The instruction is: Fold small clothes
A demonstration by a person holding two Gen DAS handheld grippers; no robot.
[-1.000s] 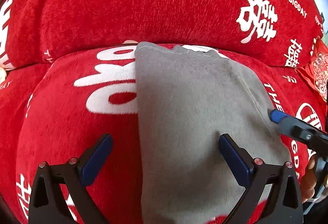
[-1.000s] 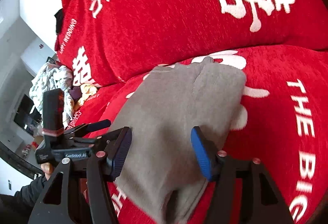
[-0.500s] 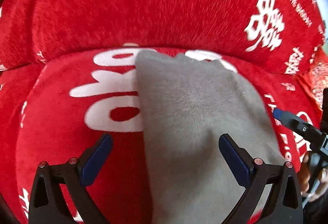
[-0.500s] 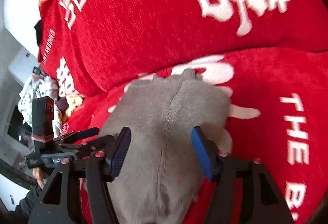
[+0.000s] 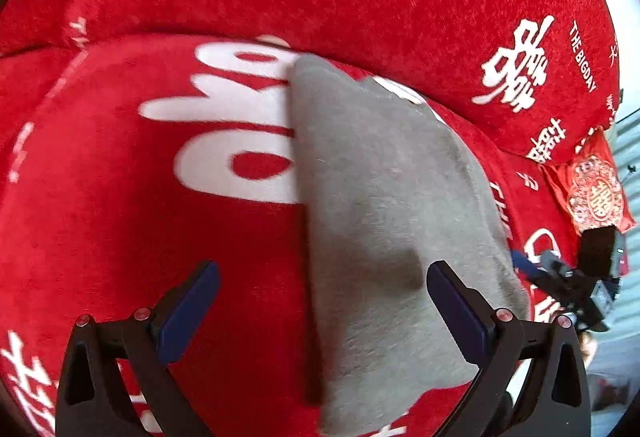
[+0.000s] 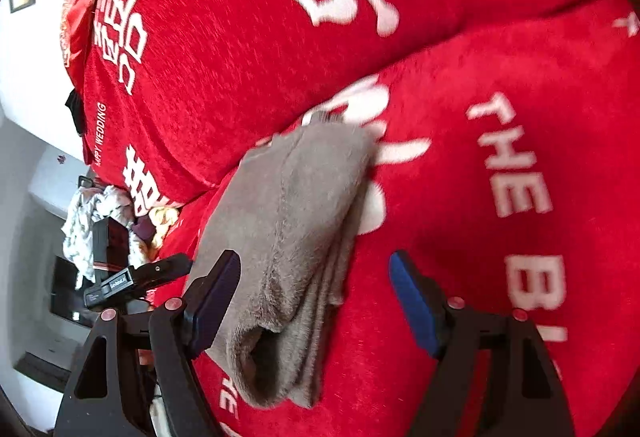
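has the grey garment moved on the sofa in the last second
Cannot tell. The grey garment looks narrower and more bunched in the right wrist view, but in the left view its top corner still meets the same white print; both cameras shifted.

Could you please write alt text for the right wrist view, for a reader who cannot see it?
A folded grey garment lies on a red sofa cover printed with white lettering, its layered open end nearest the camera. The right gripper is open just above that end, gripping nothing. The left gripper reaches in from the left, with a heap of clothes behind it.
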